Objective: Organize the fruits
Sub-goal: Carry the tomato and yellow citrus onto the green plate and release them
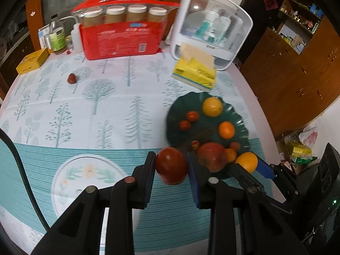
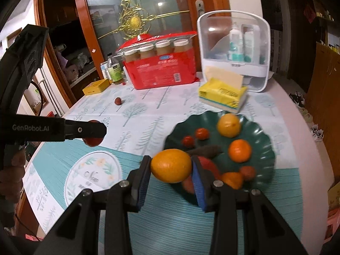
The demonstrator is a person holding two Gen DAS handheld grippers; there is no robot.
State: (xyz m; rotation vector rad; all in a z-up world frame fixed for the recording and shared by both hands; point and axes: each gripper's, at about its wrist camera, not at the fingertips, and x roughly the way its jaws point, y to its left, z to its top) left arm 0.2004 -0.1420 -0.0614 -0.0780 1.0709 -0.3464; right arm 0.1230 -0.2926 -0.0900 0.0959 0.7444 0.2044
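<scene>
A round table [image 1: 63,110] covered with a pale cloth printed with trees fills most of both views, its back edge crowded with household goods pushed out of the way: a red pack of jars [image 1: 121,31], a white clear-fronted storage case [image 1: 212,27] and a yellow tissue pack [image 1: 195,74] just in front of it. Nearer, on the right side of the table, sits a dark green scalloped plate [image 2: 265,148], which appears to be the collecting spot for the fruit, since it already holds a yellow citrus, an orange, two small red fruits, a large red apple [image 1: 211,156] and a few smaller pieces. The left tongs [image 1: 171,165] are clamped on a dark red tomato-like fruit [image 1: 171,165], held clear of the cloth just beside the plate's near rim, likely so it can be carried over and added. The right tongs [image 2: 171,166] grip an orange citrus fruit [image 2: 171,165] in the same way, held over the plate's near edge. One small dark red fruit [image 1: 72,78] lies alone on the cloth, well apart from the plate at the far left, probably waiting to be gathered. Both views are slightly blurred around the plate.
</scene>
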